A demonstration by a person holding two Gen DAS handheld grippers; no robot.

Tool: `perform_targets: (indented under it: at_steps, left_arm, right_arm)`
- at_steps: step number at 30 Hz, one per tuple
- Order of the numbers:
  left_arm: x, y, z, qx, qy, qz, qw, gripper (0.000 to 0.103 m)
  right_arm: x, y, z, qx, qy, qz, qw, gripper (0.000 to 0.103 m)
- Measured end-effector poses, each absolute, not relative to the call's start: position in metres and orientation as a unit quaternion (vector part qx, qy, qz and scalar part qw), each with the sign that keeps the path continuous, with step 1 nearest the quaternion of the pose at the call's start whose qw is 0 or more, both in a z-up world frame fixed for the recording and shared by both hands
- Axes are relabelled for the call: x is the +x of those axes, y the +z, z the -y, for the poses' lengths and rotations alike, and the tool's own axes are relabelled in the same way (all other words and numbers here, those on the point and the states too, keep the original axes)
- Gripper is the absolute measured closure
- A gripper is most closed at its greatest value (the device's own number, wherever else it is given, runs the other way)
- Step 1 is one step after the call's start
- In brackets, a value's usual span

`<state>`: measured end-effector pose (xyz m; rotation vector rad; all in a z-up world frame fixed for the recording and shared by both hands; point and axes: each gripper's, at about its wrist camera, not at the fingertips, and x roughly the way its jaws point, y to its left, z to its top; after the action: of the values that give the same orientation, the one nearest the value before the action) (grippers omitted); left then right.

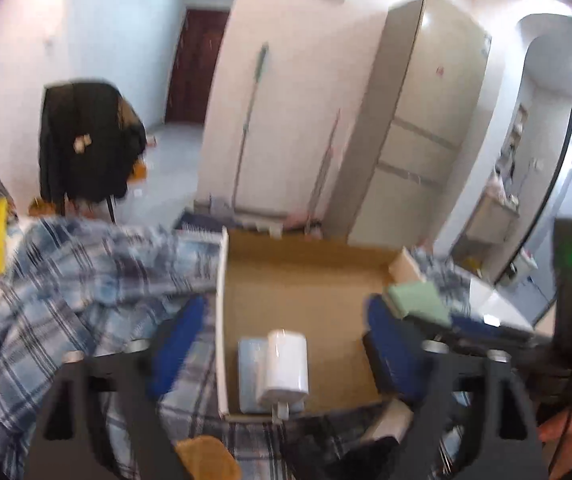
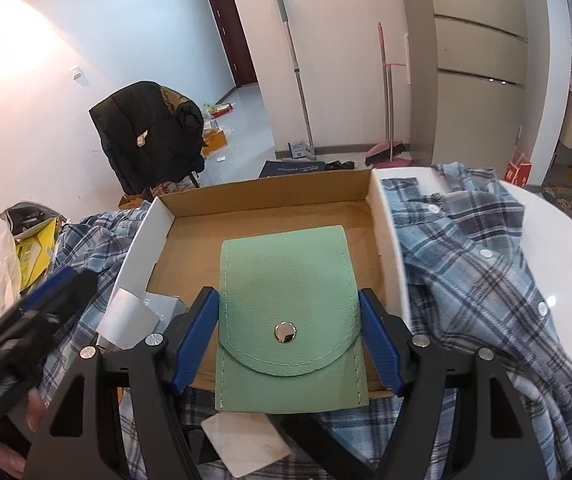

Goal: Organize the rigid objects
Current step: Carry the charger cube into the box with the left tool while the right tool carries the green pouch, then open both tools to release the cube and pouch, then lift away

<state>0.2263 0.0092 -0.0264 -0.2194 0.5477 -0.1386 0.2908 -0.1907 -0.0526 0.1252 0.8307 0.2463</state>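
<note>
- The table point(image 2: 566, 256) is white and round at its right edge; a blue plaid shirt point(image 2: 474, 264) is spread over much of it, lying on both sides of the box and under its near end.
- The box point(image 2: 269, 196) is an open, shallow cardboard tray with white outer walls; it sits on the shirt in front of both grippers, and most of its brown floor is bare.
- The right gripper point(image 2: 290, 344) points down at the near end of the box; its blue pads point(image 2: 195, 340) are clamped on the two side edges of the pouch.
- The pouch point(image 2: 292, 320) is mint green with a rounded flap and a silver snap; it is held flat over the near half of the box, its bottom edge overhanging the near wall.
- The left gripper point(image 1: 286, 344) hovers over the near left corner of the box, its view blurred; its fingers point(image 1: 177, 344) stand wide apart with nothing pressed between them.
- The charger point(image 1: 286, 364) is a white plug block; it lies in the near left corner of the box, between the open left fingers but apart from both, resting on a pale blue packet point(image 1: 249, 372).
- A white card point(image 2: 245, 444) lies on the shirt just below the pouch, outside the box.
</note>
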Motion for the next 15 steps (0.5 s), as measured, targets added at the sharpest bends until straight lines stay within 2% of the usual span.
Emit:
perform_targets:
  at_steps: [3,10,15]
  left_arm:
    - [0.217,-0.015,-0.013,-0.094,-0.034,-0.221,0.97,0.009]
    - [0.224,-0.02,-0.026,-0.106,-0.032,-0.244,0.963,0.009]
    - [0.22,-0.019,-0.029,-0.11,-0.032,-0.237,0.965,0.009]
  right_arm:
    - [0.297,-0.057,0.182,0.077,0.127,-0.417,0.897,0.034]
    - [0.319,-0.082,0.158,0.114,0.148,-0.47,0.863,0.034]
    - [0.321,-0.083,0.141,0.076,0.139,-0.461,0.873,0.033]
